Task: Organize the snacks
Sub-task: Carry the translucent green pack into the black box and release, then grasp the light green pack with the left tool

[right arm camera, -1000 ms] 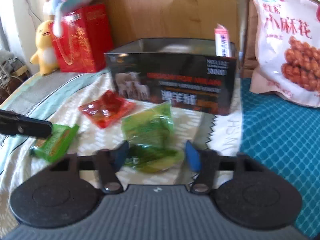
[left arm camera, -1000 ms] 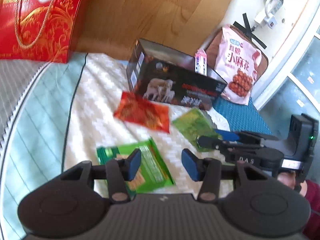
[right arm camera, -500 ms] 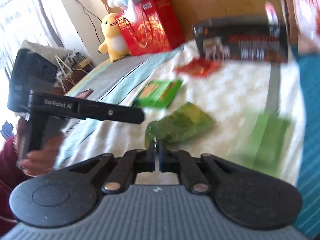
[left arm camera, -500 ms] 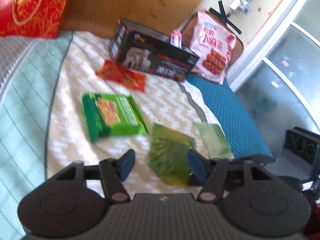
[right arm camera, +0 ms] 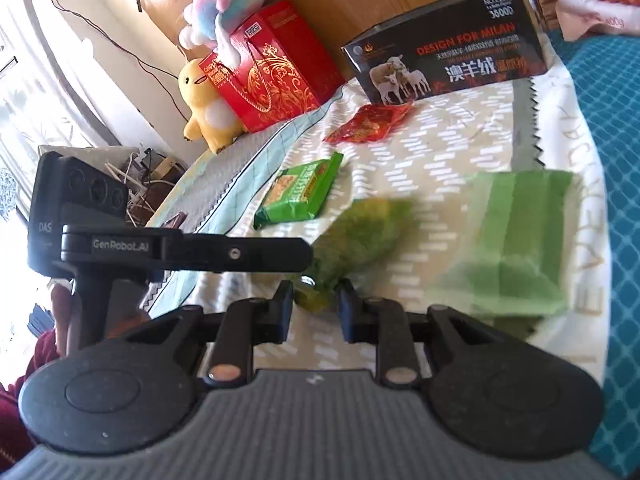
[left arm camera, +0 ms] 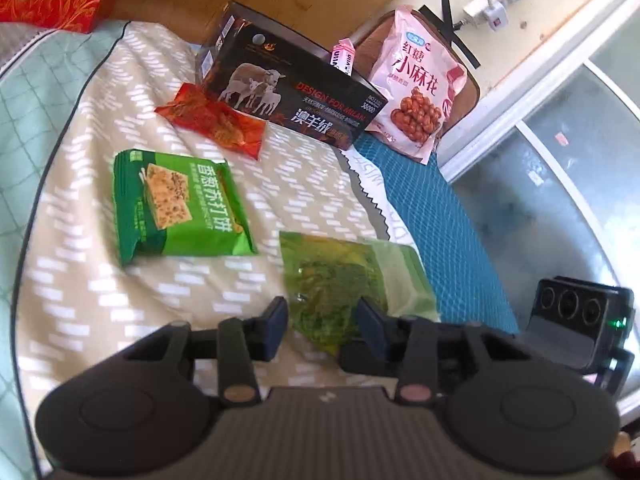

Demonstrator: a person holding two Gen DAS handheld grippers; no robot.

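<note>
A green pickle pouch (left arm camera: 332, 280) lies on the patterned cloth, its near end between the open fingers of my left gripper (left arm camera: 322, 322). In the right wrist view the same pouch (right arm camera: 360, 240) shows blurred, its corner between the parted fingers of my right gripper (right arm camera: 314, 306). A pale green packet (right arm camera: 516, 240) lies beside it (left arm camera: 404, 272). A green cracker pack (left arm camera: 176, 204), a red snack pouch (left arm camera: 212, 120) and the open black sheep-print box (left arm camera: 296, 96) lie further off. A pink packet (left arm camera: 345, 56) stands in the box.
A large pink bag of twists (left arm camera: 420, 84) leans at the back right. A red gift bag (right arm camera: 272, 68) with plush toys (right arm camera: 204, 104) stands at the back left. The bed edge and blue mat (left arm camera: 432, 208) are on the right.
My right gripper, shut on the green pouch half a second ago, has opened. The pouch now lies on the cloth. My left gripper has moved in around its near end.
</note>
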